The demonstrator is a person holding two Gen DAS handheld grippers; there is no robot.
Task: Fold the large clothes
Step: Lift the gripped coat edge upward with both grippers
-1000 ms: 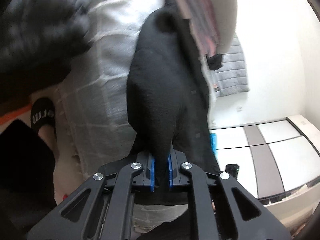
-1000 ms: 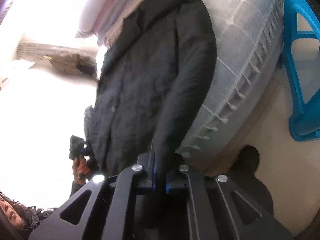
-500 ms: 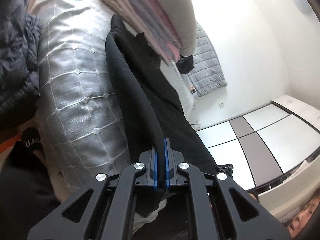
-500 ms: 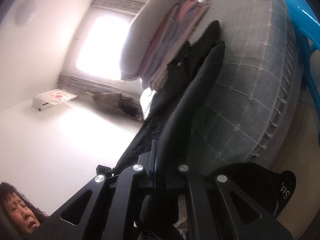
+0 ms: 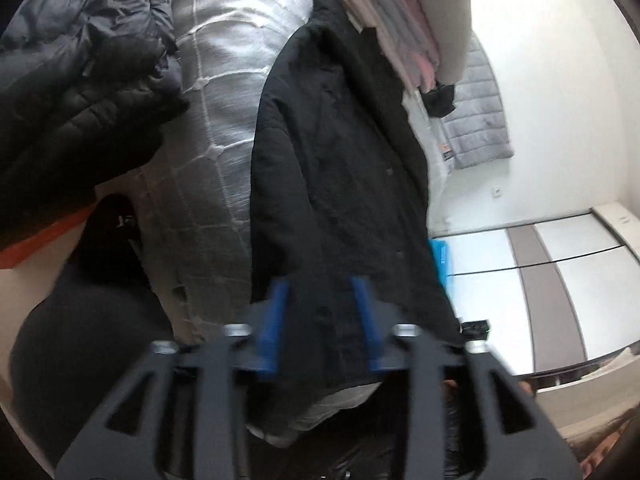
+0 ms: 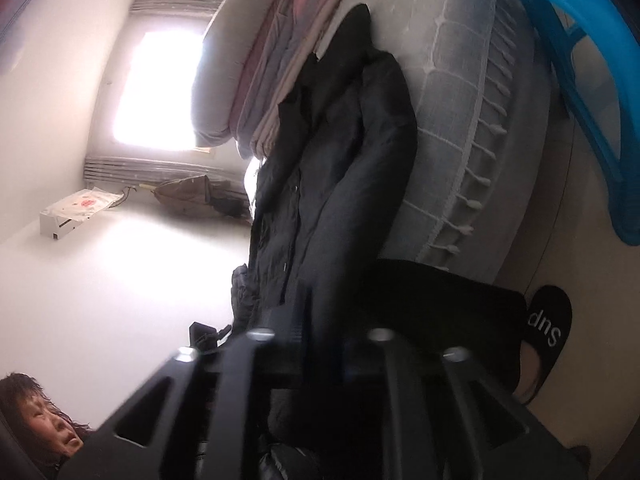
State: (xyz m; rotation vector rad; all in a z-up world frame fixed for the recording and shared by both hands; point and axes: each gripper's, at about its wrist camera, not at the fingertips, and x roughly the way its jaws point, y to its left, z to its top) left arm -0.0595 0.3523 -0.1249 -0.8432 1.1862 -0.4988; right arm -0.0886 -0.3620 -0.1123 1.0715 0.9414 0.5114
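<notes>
Two grippers [image 5: 320, 320] [image 6: 320, 344] — black coat [image 5: 336, 168], grey bedspread [image 5: 216, 92]

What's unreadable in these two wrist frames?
- Right gripper, right wrist view: fingertips lost in motion blur against the black coat; grip state unclear.
- Left gripper, left wrist view: blurred; contact with the coat unclear.
- Coat hem, both views: hidden behind the gripper bodies.
- Folded stack, left wrist view: cut off by the top edge.

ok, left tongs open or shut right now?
Open. In the left wrist view the left tongs have blue pads standing clearly apart, with the black coat lying on the bed between and beyond them, not pinched.
</notes>
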